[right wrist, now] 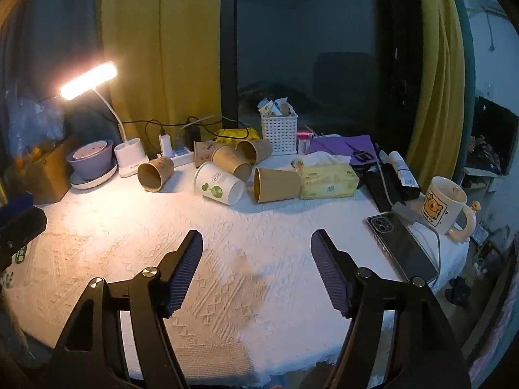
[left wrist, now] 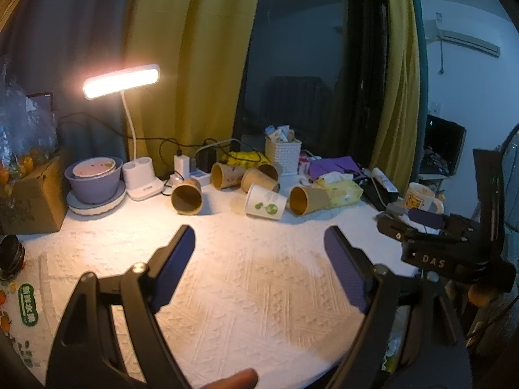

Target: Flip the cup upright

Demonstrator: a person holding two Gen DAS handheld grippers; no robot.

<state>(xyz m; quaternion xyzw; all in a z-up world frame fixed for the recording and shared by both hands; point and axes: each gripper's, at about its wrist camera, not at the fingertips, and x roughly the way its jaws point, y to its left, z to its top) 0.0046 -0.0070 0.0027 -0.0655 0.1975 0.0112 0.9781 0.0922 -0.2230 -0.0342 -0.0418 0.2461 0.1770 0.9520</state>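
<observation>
Several paper cups lie on their sides at the back of the white-clothed table (left wrist: pixel 243 291). A white cup with green print (left wrist: pixel 266 206) (right wrist: pixel 219 188) lies in the middle. Brown cups lie to its left (left wrist: pixel 187 198) (right wrist: pixel 155 173), right (left wrist: pixel 308 199) (right wrist: pixel 275 184) and behind (left wrist: pixel 259 180) (right wrist: pixel 232 162). My left gripper (left wrist: pixel 259 243) is open and empty, above the cloth in front of the cups. My right gripper (right wrist: pixel 256 243) is open and empty, also short of the cups. The right gripper's body (left wrist: pixel 447 246) shows at the right of the left wrist view.
A lit desk lamp (left wrist: pixel 121 81) stands at back left beside a purple bowl (left wrist: pixel 94 178) and a cardboard box (left wrist: pixel 32 194). A white basket (right wrist: pixel 279 133), tissue pack (right wrist: pixel 329 181), phone (right wrist: pixel 402 246) and bear mug (right wrist: pixel 444 206) sit to the right.
</observation>
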